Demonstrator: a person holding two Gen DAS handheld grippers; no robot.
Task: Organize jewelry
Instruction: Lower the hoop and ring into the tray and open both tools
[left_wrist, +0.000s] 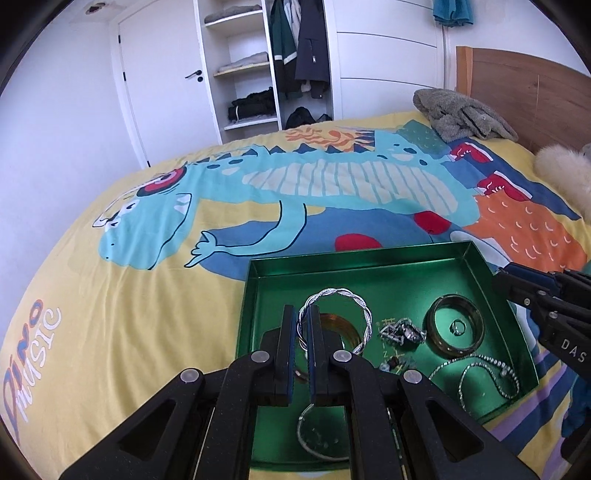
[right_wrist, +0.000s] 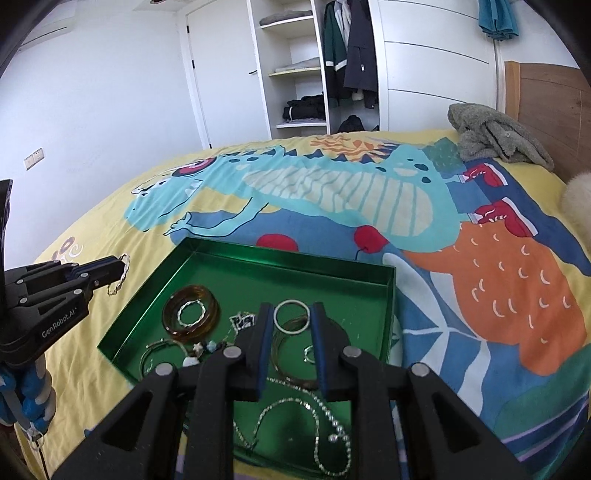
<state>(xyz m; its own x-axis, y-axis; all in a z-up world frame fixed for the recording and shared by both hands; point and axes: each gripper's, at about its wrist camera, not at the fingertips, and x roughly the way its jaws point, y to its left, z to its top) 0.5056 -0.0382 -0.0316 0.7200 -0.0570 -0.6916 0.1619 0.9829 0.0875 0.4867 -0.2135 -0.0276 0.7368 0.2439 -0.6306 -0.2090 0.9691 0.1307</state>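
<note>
Left tool (left_wrist: 303, 325) pinching a twisted silver bangle (left_wrist: 334, 319) by its rim, held upright above the green tray (left_wrist: 369, 258), near the tray's left edge. Right tool (right_wrist: 290, 320) pinching a plain silver ring (right_wrist: 291, 316) between its fingertips, lifted over the tray's middle. Tray resting on the bed (left_wrist: 110, 295), on a yellow dinosaur cover. Lying inside the tray: an amber bangle (right_wrist: 192, 312) toward the far left corner, a beaded chain (right_wrist: 325, 413) along the near edge, a small heap of charms (left_wrist: 400, 332) in the middle.
</note>
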